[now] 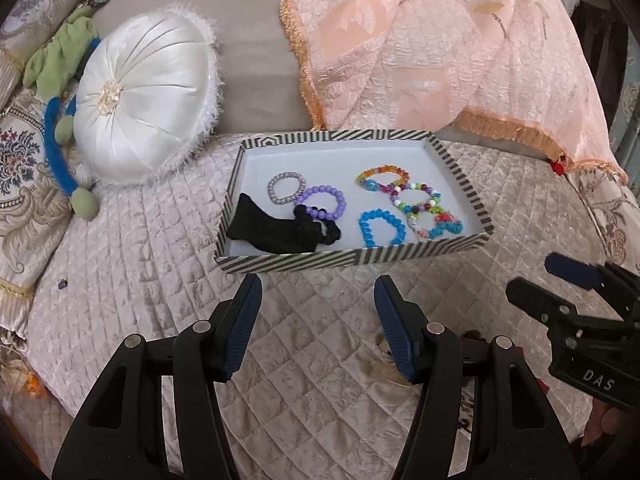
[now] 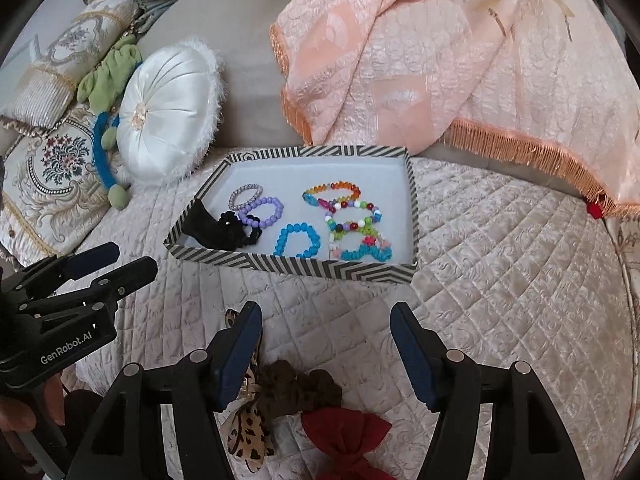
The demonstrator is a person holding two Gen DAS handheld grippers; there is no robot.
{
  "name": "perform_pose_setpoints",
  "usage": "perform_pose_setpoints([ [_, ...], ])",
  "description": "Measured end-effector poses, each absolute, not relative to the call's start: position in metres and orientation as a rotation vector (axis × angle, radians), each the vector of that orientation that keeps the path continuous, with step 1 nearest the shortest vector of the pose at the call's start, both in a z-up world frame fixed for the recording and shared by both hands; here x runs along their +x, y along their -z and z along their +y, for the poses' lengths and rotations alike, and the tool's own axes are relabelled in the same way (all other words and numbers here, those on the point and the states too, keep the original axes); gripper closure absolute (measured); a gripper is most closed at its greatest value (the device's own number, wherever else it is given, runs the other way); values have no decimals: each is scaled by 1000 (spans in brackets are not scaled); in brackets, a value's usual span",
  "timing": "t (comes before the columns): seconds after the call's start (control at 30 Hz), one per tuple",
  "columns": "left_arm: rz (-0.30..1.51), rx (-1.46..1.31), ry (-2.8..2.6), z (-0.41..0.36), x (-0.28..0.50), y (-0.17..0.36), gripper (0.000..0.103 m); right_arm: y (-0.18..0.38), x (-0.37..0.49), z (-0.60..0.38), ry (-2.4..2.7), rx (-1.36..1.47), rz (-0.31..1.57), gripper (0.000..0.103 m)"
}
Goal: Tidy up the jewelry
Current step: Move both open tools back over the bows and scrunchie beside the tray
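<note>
My left gripper [image 1: 318, 300] and right gripper [image 2: 326, 328] hover with fingers spread and empty before the striped tray [image 1: 352, 258] on the quilted bed [image 1: 140, 240], bead bracelets [image 1: 382, 227] lying inside.

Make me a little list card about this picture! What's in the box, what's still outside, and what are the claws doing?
box: striped tray on the quilted bed
inside: blue bead bracelet, purple bead bracelet, black hair tie, colourful bracelets
outside: brown scrunchie, red bow, leopard bow
left claw: open, empty
right claw: open, empty, above the scrunchie
</note>
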State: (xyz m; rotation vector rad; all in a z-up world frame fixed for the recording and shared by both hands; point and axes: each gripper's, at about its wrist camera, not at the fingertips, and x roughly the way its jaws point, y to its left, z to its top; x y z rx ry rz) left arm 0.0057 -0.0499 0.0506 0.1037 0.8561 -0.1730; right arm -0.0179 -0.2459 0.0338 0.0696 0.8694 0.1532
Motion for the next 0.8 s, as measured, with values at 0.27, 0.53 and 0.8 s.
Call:
perform_pose_setpoints([
  [0.27, 894, 66, 170, -44, 12, -36, 44, -21, -15, -243, -155, 44, 905, 39],
  [0.53, 947, 30, 217, -42, 11, -29, 44, -18, -23, -248, -177, 36, 923, 39],
  [0.8, 1052, -6, 337, -59, 4, -13, 43, -8, -34, -255, -200, -8, 957, 39],
])
